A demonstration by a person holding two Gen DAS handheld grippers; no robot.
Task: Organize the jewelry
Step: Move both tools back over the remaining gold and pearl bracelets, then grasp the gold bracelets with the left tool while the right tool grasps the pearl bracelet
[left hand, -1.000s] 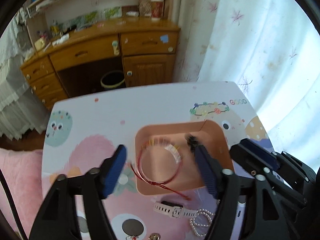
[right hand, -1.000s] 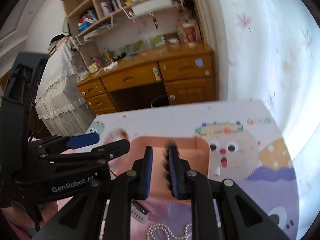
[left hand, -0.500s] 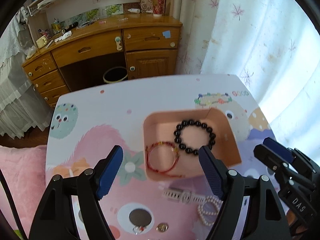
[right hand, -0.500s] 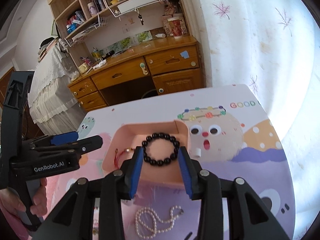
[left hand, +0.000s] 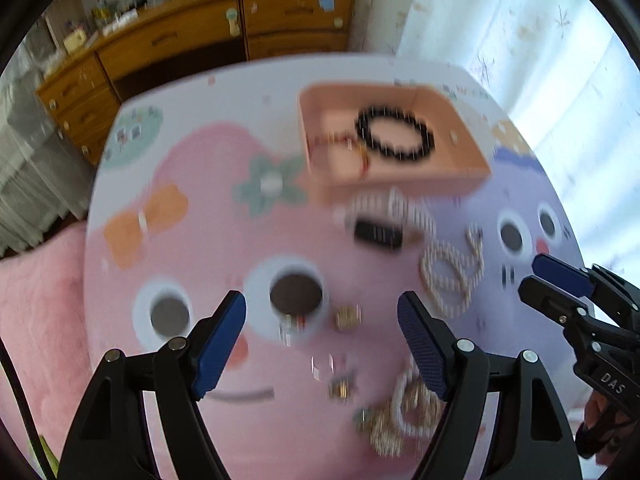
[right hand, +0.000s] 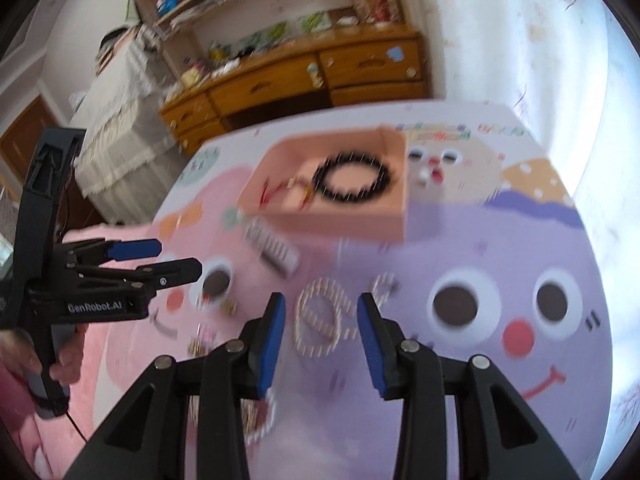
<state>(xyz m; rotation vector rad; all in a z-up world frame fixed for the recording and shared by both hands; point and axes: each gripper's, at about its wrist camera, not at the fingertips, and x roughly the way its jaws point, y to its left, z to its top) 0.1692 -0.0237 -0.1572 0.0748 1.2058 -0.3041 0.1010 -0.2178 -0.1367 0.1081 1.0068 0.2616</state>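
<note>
the pearl necklace (right hand: 324,320) lies in loose loops on the cartoon-printed table (right hand: 500,248), just beyond the tips of the right gripper (right hand: 321,340), whose blue pads are spread apart with nothing between them. it looks like the next piece to be picked. farther off sits the peach tray (right hand: 280,184), already holding the black bead bracelet (right hand: 351,178) and, to its left, a red string bracelet (right hand: 288,192). between tray and pearls lies a white-strapped watch (left hand: 384,220), just off the tray's near wall.

to the left, the left gripper (left hand: 322,332) hovers with its fingers wide open and empty over small gold-coloured pieces (left hand: 348,316); a second heap of pale and gold beads (left hand: 400,412) lies nearest the person.

the risks, as i judge them: both views are smeared by motion, so a grab made at this pace could close on only one loop, leaving the rest to trail, drag across the watch or catch on the tray wall. the strand is slippery and may slide out of the pads. the two grippers are near each other and could bump. the small gold pieces could be knocked off the near edge.
</note>
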